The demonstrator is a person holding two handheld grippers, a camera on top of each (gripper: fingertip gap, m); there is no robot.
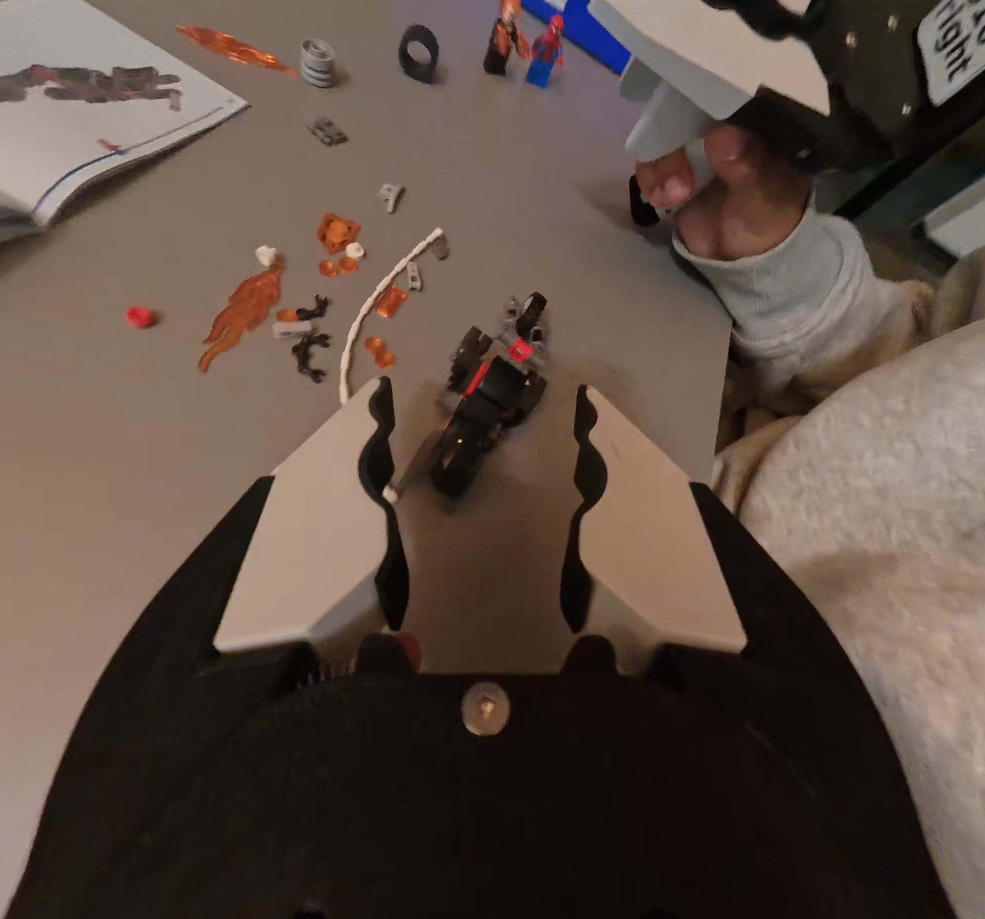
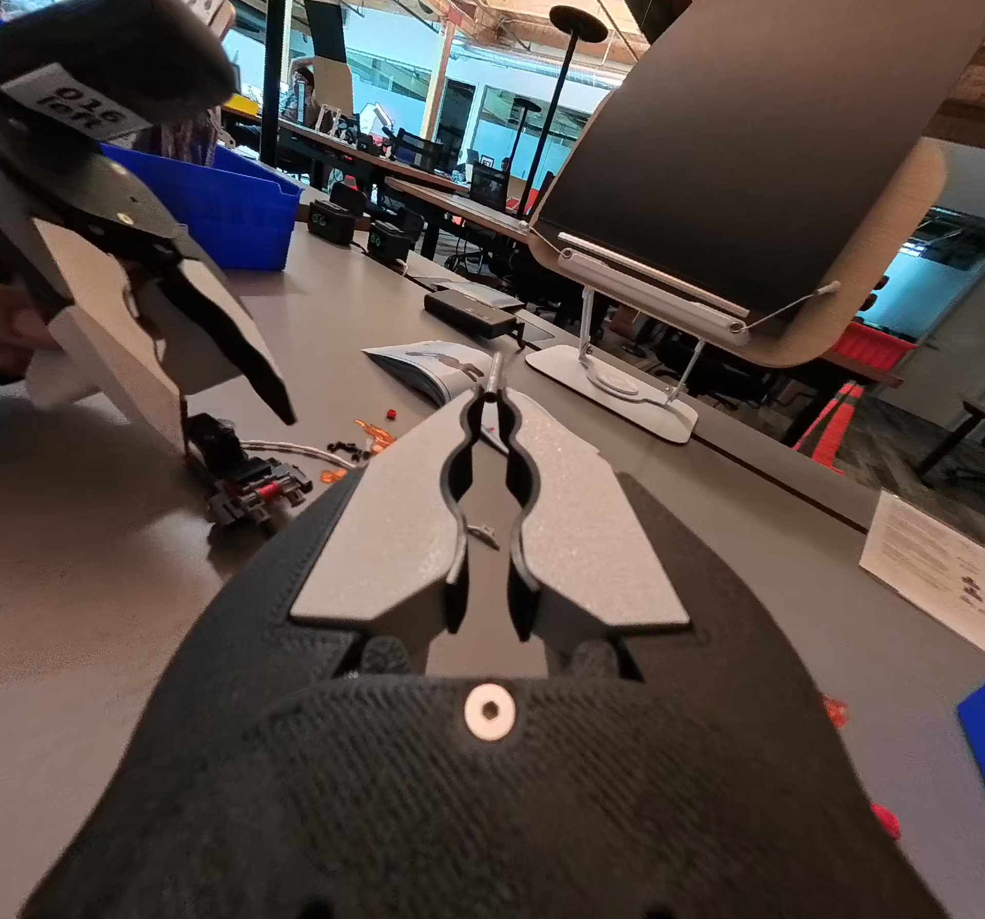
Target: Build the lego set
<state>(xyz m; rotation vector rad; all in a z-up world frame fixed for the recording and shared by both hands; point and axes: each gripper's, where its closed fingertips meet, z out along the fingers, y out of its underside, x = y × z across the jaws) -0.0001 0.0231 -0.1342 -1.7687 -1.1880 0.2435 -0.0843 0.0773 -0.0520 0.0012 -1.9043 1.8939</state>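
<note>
Left wrist view: my left claw (image 1: 482, 392) gapes over the black motorcycle (image 1: 487, 403) on the desk (image 1: 160, 467). My right claw (image 2: 487, 397) pinches a grey rod (image 2: 495, 368); blue bin's (image 2: 234, 211) contents are hidden.

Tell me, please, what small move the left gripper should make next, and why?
Probably lower the open left gripper and close on the black motorcycle, which lies between its fingers; the right gripper already pinches a thin grey rod, seemingly ready to attach.
</note>
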